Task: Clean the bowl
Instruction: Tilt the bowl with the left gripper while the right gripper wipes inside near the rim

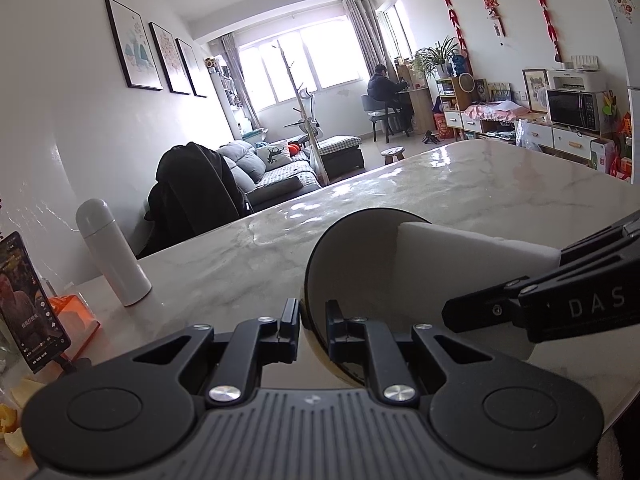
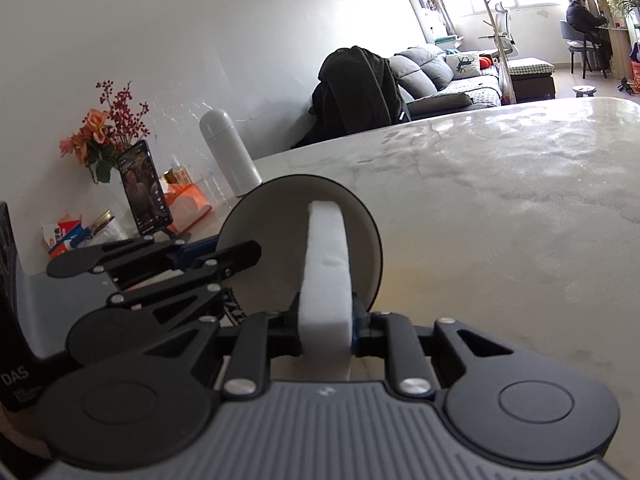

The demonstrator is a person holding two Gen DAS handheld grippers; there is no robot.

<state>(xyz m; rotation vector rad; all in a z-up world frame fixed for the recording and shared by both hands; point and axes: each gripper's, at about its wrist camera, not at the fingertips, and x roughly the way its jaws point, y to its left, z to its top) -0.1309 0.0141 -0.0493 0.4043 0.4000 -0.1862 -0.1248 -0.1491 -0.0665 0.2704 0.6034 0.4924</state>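
Observation:
A cream bowl (image 1: 356,264) with a dark rim is tipped on its side above the marble table, its mouth facing right. My left gripper (image 1: 313,328) is shut on the bowl's near rim. A white sponge block (image 1: 472,252) reaches into the bowl from the right, held by the right gripper. In the right wrist view my right gripper (image 2: 326,326) is shut on the sponge (image 2: 326,264), whose far end presses inside the bowl (image 2: 272,220). The left gripper (image 2: 236,258) grips the bowl's rim from the left there.
A white flask (image 1: 112,254) stands at the table's left, beside a propped phone (image 1: 30,300), an orange tissue pack (image 1: 76,312) and orange peels (image 1: 12,420). A flower vase (image 2: 106,136) sits by the wall. A jacket-draped chair (image 1: 192,192) is behind the marble table (image 1: 460,188).

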